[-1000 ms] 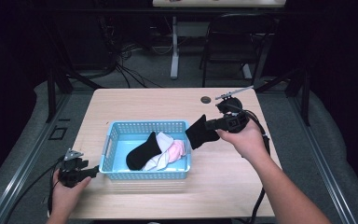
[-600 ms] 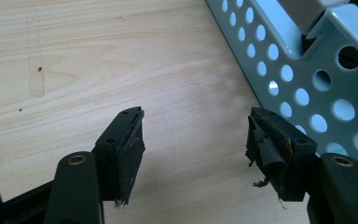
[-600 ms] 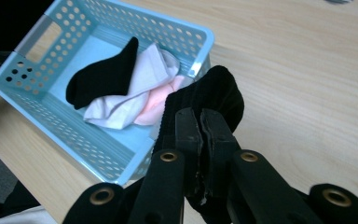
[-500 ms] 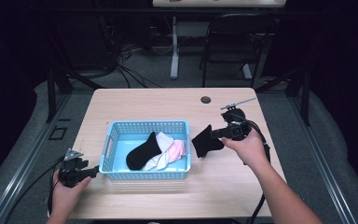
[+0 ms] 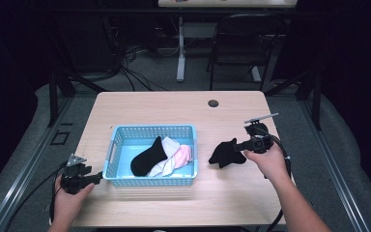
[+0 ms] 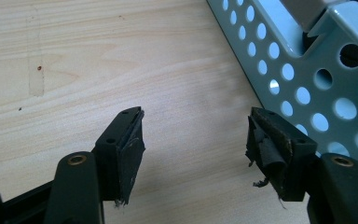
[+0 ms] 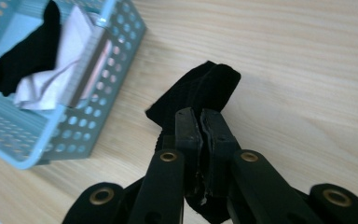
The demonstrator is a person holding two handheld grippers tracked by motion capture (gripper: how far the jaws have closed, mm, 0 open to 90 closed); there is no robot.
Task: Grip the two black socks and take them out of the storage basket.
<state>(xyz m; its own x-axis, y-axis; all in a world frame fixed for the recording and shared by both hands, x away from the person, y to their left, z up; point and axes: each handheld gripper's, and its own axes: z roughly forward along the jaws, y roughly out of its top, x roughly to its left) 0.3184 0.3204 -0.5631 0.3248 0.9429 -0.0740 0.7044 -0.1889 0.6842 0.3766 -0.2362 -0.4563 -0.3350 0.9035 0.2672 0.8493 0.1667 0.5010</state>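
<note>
One black sock (image 5: 227, 153) pinched in right gripper (image 7: 200, 122) jaws, touching bench (image 5: 174, 104) near right edge, beside basket (image 5: 149, 181). Left gripper (image 6: 193, 135) jaws wide, empty. Advice: lay sock flat before releasing, clear of basket wall.

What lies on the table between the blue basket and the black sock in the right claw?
Nothing: in the high view, bare wood of the table separates the blue basket from the black sock that the right claw holds.
</note>
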